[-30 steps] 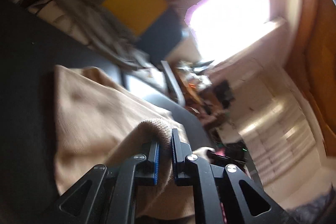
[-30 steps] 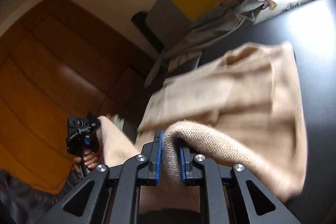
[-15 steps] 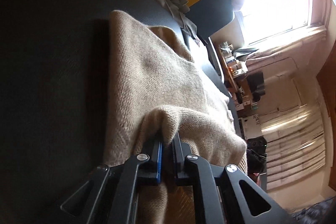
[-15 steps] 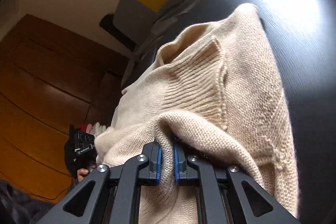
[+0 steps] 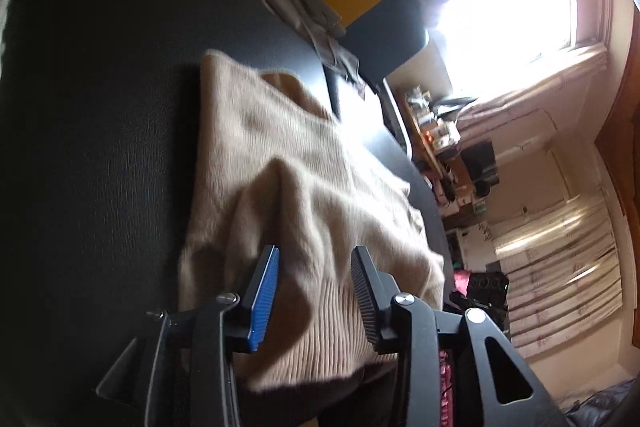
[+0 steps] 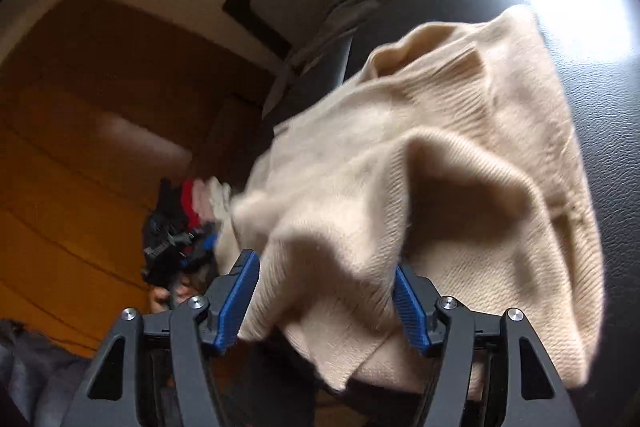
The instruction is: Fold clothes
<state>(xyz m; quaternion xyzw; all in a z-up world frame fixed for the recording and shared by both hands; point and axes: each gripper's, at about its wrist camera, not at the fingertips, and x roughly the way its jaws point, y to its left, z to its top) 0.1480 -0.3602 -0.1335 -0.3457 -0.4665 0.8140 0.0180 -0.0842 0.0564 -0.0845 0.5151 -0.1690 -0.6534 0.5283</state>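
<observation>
Sweater (image 5: pixel 304 163) lies doubled over on the black table (image 5: pixel 100 107). Our left gripper (image 5: pixel 316 267) and right gripper (image 6: pixel 326 283) are opening, letting go of its hem; we judge one fold done, smoothing left.

The left gripper (image 5: pixel 315 291) pointed down over a beige knit sweater (image 5: pixel 288 163) lying folded on a black table (image 5: pixel 100 107). Its jaws were opening, with a raised ridge of the sweater's ribbed hem between them and clear of both pads. Grey cloth (image 5: pixel 296 7) lay at the table's far edge.
</observation>
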